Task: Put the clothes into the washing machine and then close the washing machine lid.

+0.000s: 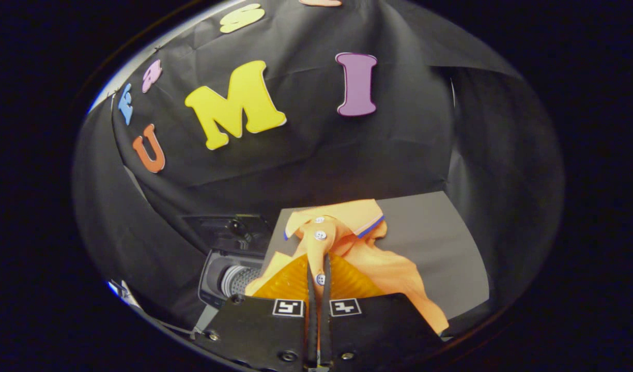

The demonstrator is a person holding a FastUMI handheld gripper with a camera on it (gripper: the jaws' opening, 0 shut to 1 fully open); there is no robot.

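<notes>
From the gripper view, we have the gripper (319, 268) closed down on the orange shirt (347, 243): the two fingers stand almost together with only a thin fold of cloth, the button strip, pinched between them. So we call it a firm grip on the garment.

The shirt hangs from that pinch and bunches up just ahead of the fingers, its collar (342, 214) flopped open on top with a thin blue edge along it. We count small white buttons (320, 235) down the front strip, one just beyond the fingertips and another right between the fingers. The cloth looks soft and light, creased and draping, with one tail trailing off to the right of the fingers over the grey bench (440, 248).

To the left of the fingers, lower down and a little way off, we spot the washing machine (228, 274): a dark housing with its lid (228, 230) standing open behind it and a perforated metal drum (238, 279) showing in the mouth.

Where does that leave us? By our reckoning, early to midway. The shirt is picked up, but it is not in the drum yet, and the lid is not closed. What is left, as we judge it: carry the shirt across to the opening, let it go inside, make sure no tail hangs over the rim, then swing the lid shut.
</notes>
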